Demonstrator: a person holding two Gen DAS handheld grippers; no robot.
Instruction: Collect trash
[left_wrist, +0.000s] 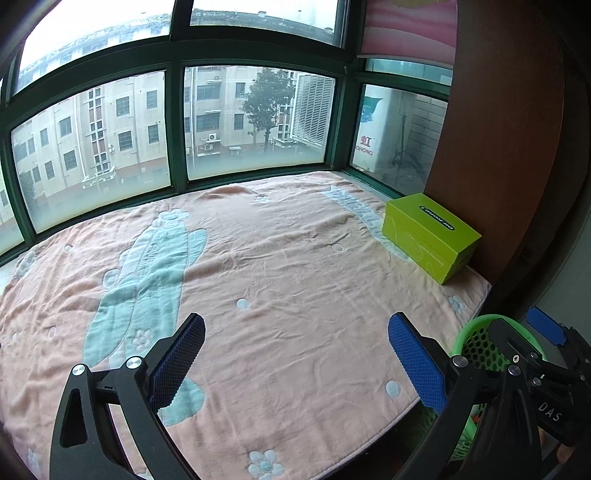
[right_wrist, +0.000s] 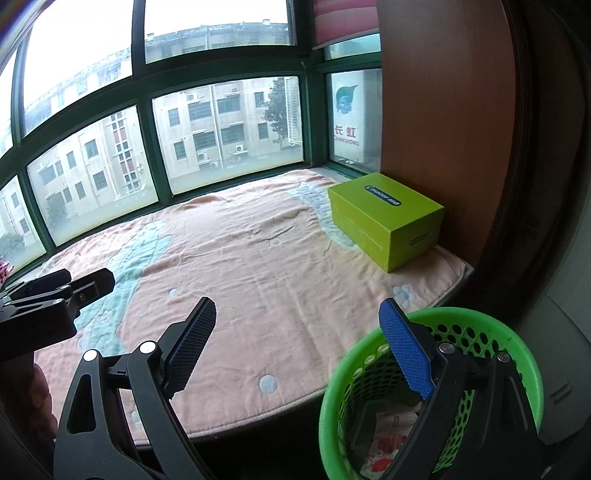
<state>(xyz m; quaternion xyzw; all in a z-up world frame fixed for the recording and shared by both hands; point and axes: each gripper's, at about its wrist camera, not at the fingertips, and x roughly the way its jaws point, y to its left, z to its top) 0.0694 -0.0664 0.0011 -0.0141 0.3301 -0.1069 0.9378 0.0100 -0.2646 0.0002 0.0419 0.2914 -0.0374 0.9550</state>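
A green perforated plastic basket (right_wrist: 480, 328) stands on the floor at the near right corner of the window seat, with white and red wrappers (right_wrist: 391, 432) lying in its bottom. My right gripper (right_wrist: 295, 347) hangs open over the seat's front edge, its right pad above the basket rim, nothing between the pads. My left gripper (left_wrist: 295, 362) is open too and empty, over the pink blanket (left_wrist: 280, 266). In the left wrist view the basket (left_wrist: 476, 339) shows partly behind the right gripper's black frame (left_wrist: 532, 369). The left gripper's fingers (right_wrist: 74, 288) enter the right wrist view at the left.
A lime green box (right_wrist: 388, 218) sits on the blanket (right_wrist: 258, 258) at the far right, against a brown wooden panel (right_wrist: 443, 110). Green-framed windows (left_wrist: 177, 125) close off the back of the seat. Part of a hand (right_wrist: 40, 391) shows at the lower left.
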